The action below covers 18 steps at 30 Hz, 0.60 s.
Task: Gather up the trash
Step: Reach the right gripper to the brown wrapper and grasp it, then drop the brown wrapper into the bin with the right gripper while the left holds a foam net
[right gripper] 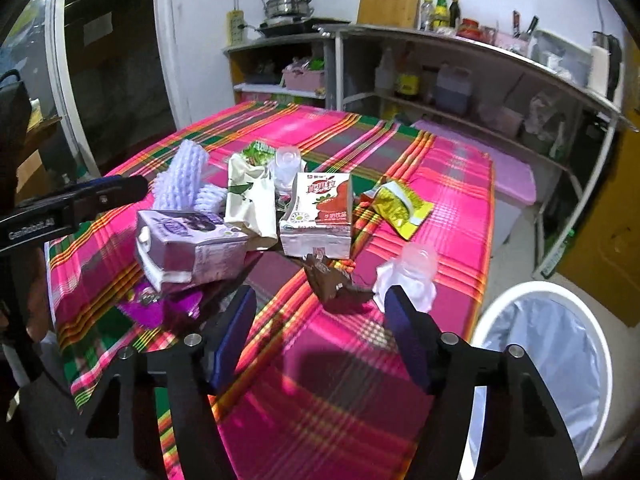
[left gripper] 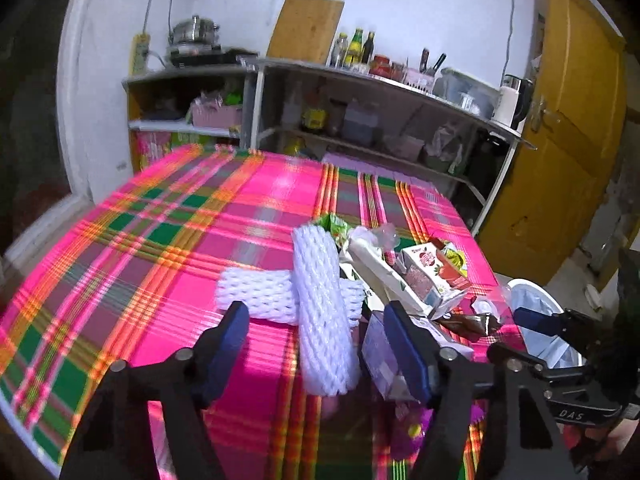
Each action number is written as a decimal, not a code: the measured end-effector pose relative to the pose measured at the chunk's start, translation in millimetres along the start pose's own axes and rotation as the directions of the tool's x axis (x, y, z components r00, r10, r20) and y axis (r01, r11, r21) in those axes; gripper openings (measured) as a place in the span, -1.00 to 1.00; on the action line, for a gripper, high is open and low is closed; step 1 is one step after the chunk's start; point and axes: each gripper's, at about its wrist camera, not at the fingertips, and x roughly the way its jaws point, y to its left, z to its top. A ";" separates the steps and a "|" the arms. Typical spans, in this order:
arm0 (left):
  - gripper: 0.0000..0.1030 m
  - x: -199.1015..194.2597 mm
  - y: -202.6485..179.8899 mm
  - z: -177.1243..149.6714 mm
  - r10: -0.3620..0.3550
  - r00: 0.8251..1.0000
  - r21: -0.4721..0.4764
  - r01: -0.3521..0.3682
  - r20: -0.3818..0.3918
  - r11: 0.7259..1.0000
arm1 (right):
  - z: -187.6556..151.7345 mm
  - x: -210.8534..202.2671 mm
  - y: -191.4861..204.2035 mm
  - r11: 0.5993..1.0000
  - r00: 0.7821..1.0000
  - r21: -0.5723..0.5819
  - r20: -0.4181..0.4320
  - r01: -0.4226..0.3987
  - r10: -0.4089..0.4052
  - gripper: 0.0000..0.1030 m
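Note:
Trash lies in a heap on a pink plaid tablecloth (left gripper: 168,240). Two white foam net sleeves cross each other; the longer sleeve (left gripper: 324,312) lies between the fingers of my left gripper (left gripper: 316,316), which is open and not touching it. A purple carton (left gripper: 380,356) sits against the left gripper's right finger. My right gripper (right gripper: 320,300) is open just in front of a crumpled brown wrapper (right gripper: 336,284), with a clear plastic cup (right gripper: 412,276) by its right finger. A red strawberry milk carton (right gripper: 320,212), a white paper bag (right gripper: 250,200) and a yellow wrapper (right gripper: 400,206) lie behind.
A white bin with a pale liner (right gripper: 540,344) stands on the floor off the table's right edge. Metal shelves (right gripper: 460,80) with bottles and pots line the back wall. A yellow door (left gripper: 560,140) is at the right. A purple foil wrapper (right gripper: 160,304) lies near the table's front.

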 end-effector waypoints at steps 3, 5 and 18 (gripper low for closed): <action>0.16 19.5 -0.7 -1.7 -0.015 0.999 -0.003 0.015 -0.047 1.000 | 1.6 13.4 -3.8 1.000 0.999 0.002 -0.040 -0.008 0.008 0.06; 0.05 27.3 -2.4 -3.0 -0.031 0.997 -0.003 0.031 -0.070 1.000 | 0.7 18.1 -6.8 1.000 0.998 0.010 -0.057 -0.018 0.018 -0.18; -0.56 17.1 -6.0 -7.0 -0.046 0.997 0.028 0.048 -0.057 0.998 | -9.8 0.0 -11.0 0.995 0.998 0.084 -0.026 -0.047 0.049 -0.47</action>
